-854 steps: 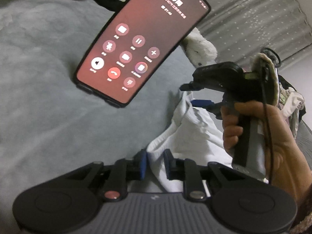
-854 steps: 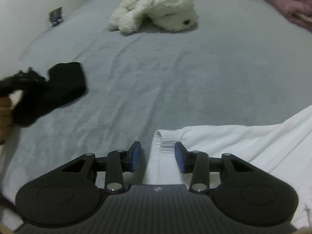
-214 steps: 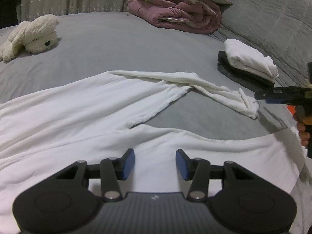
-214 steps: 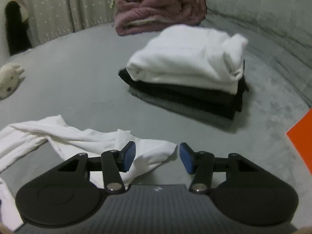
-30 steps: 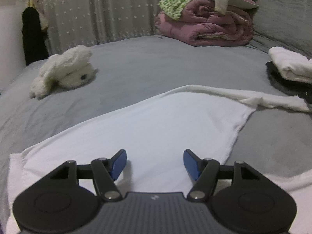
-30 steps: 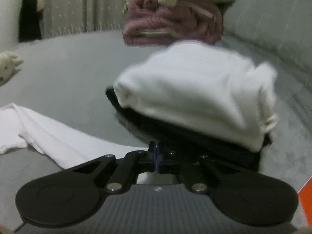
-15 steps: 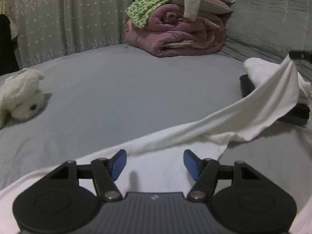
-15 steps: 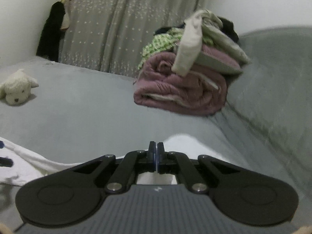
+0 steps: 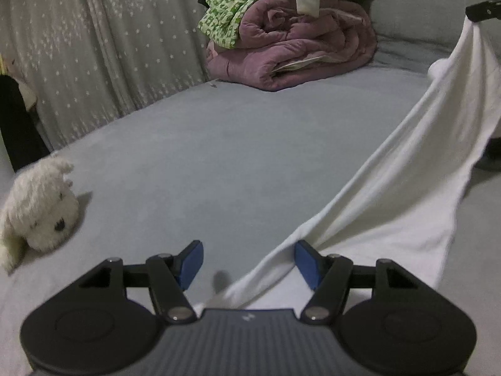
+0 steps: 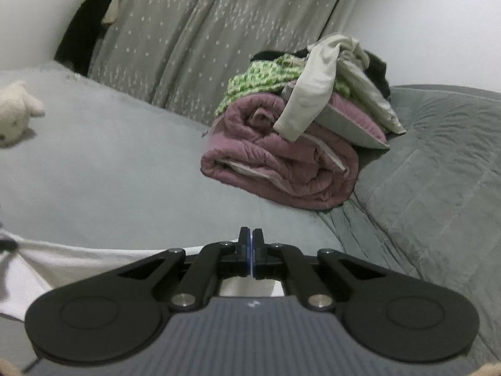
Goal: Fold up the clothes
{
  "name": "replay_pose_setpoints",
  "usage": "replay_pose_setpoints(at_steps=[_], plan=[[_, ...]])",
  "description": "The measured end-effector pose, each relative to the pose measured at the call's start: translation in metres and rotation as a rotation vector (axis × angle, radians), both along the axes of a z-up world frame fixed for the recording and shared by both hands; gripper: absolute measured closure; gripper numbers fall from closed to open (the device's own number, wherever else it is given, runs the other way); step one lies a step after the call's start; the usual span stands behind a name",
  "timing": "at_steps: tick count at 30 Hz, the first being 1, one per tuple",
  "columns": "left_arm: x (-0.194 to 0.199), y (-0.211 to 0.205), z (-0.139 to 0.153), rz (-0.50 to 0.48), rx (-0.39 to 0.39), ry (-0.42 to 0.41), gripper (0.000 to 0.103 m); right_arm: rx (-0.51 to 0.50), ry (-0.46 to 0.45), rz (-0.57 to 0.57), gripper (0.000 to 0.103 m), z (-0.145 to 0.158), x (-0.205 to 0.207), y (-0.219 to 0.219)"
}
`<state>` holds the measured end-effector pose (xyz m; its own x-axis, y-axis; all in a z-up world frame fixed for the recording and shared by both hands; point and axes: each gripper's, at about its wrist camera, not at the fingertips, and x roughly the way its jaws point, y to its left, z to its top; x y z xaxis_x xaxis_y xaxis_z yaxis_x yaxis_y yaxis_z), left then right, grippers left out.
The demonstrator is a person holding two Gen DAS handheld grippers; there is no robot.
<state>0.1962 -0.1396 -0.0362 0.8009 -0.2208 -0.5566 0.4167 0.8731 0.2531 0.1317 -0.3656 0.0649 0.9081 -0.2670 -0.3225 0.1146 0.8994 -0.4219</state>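
A white garment point(image 9: 407, 188) stretches from under my left gripper up to the top right of the left wrist view, where my right gripper point(image 9: 482, 11) holds its sleeve end high. My left gripper point(image 9: 249, 263) is open low over the grey bed, with the garment's edge running past its right finger. In the right wrist view my right gripper point(image 10: 251, 255) is shut on the white garment point(image 10: 62, 266), whose cloth hangs below and to the left of its fingers.
A rolled pink quilt point(image 9: 291, 53) topped with green and cream clothes sits at the back of the bed, also the pink quilt point(image 10: 281, 159). A white plush dog point(image 9: 37, 213) lies at the left. A dotted grey curtain point(image 10: 203, 31) hangs behind.
My right gripper has lifted the sleeve higher, pulling the cloth taut and off the bed. The left wrist view has swung so the plush dog is closer at the left.
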Motion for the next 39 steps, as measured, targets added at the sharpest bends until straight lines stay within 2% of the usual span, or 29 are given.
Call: replay_pose_setpoints(at_steps=[9, 14, 17, 19, 21, 24, 28, 30, 36, 39], plan=[[0.026, -0.01, -0.01, 0.047, 0.04, -0.033, 0.035, -0.067, 0.16, -0.083, 0.103, -0.039, 0.064, -0.002], [0.037, -0.018, -0.009, 0.062, 0.054, -0.044, 0.034, -0.079, 0.197, -0.123, 0.103, -0.056, 0.079, -0.01], [0.045, -0.02, -0.007, 0.073, 0.047, -0.031, 0.034, -0.073, 0.196, -0.138, 0.1, -0.055, 0.086, -0.014], [0.047, -0.02, -0.003, 0.082, 0.032, -0.018, 0.034, -0.044, 0.184, -0.139, 0.098, -0.046, 0.084, -0.018], [0.044, -0.017, 0.004, 0.085, -0.007, -0.006, 0.034, -0.015, 0.169, -0.14, 0.088, -0.036, 0.081, -0.022], [0.034, -0.012, 0.015, 0.076, -0.066, 0.014, 0.034, 0.043, 0.143, -0.132, 0.082, -0.018, 0.071, -0.03], [0.012, -0.005, 0.026, 0.029, -0.117, 0.041, 0.034, 0.212, 0.144, -0.111, 0.078, 0.005, 0.048, -0.044], [-0.001, -0.003, 0.031, -0.007, -0.124, 0.052, 0.034, 0.301, 0.157, -0.094, 0.071, 0.012, 0.037, -0.051], [-0.041, 0.007, 0.038, -0.092, -0.165, 0.099, 0.034, 0.441, 0.18, -0.072, 0.07, 0.012, 0.014, -0.057], [-0.055, 0.016, 0.036, -0.092, -0.172, 0.12, 0.048, 0.462, 0.214, -0.078, 0.07, 0.002, 0.008, -0.054]])
